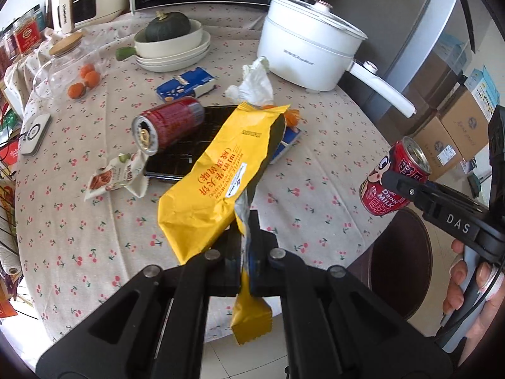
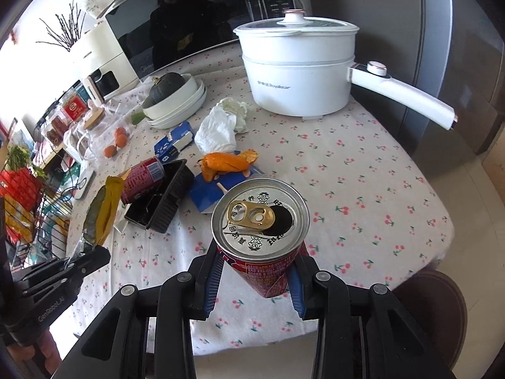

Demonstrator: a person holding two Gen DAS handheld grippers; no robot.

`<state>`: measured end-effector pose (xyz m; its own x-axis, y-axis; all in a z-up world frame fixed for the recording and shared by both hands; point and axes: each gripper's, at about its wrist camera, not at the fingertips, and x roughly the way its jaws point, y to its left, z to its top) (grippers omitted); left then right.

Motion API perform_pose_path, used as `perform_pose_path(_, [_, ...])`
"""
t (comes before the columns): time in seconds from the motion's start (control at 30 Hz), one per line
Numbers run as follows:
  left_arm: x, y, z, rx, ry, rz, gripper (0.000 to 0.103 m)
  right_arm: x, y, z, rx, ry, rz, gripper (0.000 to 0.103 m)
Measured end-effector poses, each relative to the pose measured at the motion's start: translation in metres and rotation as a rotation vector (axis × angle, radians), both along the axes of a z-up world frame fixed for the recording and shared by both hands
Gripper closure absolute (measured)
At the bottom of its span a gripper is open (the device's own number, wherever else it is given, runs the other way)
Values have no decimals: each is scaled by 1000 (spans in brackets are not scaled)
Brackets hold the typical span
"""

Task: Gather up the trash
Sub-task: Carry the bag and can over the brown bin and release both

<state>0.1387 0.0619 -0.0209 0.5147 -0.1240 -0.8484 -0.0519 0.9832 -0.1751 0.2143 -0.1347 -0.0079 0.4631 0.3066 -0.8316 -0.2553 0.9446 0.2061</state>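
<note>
My left gripper [image 1: 245, 252] is shut on the lower end of a long yellow snack wrapper [image 1: 221, 170], held above the round table; the same wrapper [image 2: 101, 211] and left gripper [image 2: 90, 257] show at the left of the right wrist view. My right gripper [image 2: 257, 271] is shut on a red milk can [image 2: 260, 221] with its opened top facing the camera; this can [image 1: 394, 180] hangs off the table's right edge in the left wrist view. On the table lie a second red can [image 1: 170, 126], a black plastic tray [image 1: 186, 145], a crumpled white tissue [image 1: 252, 85], orange peel [image 2: 227, 162] and a small snack wrapper [image 1: 116, 177].
A white electric pot [image 1: 303, 50] with a long handle stands at the back right. Stacked bowls with a green squash [image 1: 170, 41], a glass jar [image 1: 66, 69], a blue box [image 1: 186, 87] and a microwave [image 2: 189, 19] fill the back. A brown stool [image 2: 442, 309] sits by the table edge.
</note>
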Motion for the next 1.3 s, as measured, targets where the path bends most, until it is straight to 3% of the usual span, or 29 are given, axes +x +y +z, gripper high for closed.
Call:
perform_pose_path(0.47, [-5, -104, -11, 15, 14, -223, 99, -44, -119, 8, -14, 6, -122, 65])
perform_pose_path(0.87, [-21, -194, -37, 51, 71, -448, 99, -91, -214, -20, -24, 64, -236, 65])
perform_pose_path(1.13, [-33, -243, -59, 58, 110, -593, 99, -110, -253, -32, -25, 89, -293, 65])
perform_pose_path(1.2, [-34, -248, -62, 56, 101, -610, 92, -111, -259, -34, -25, 94, -303, 65])
perform_pose_path(1.23, [-34, -250, -63, 51, 101, -617, 75, -112, -261, -34, -24, 95, -306, 65])
perform_pose_path(1.27, [-34, -249, -62, 49, 96, -613, 51, -112, -262, -35, -24, 98, -309, 65])
perform_pose_path(1.3, [-34, -247, -60, 47, 81, -599, 40, -113, -264, -35, -24, 99, -311, 65])
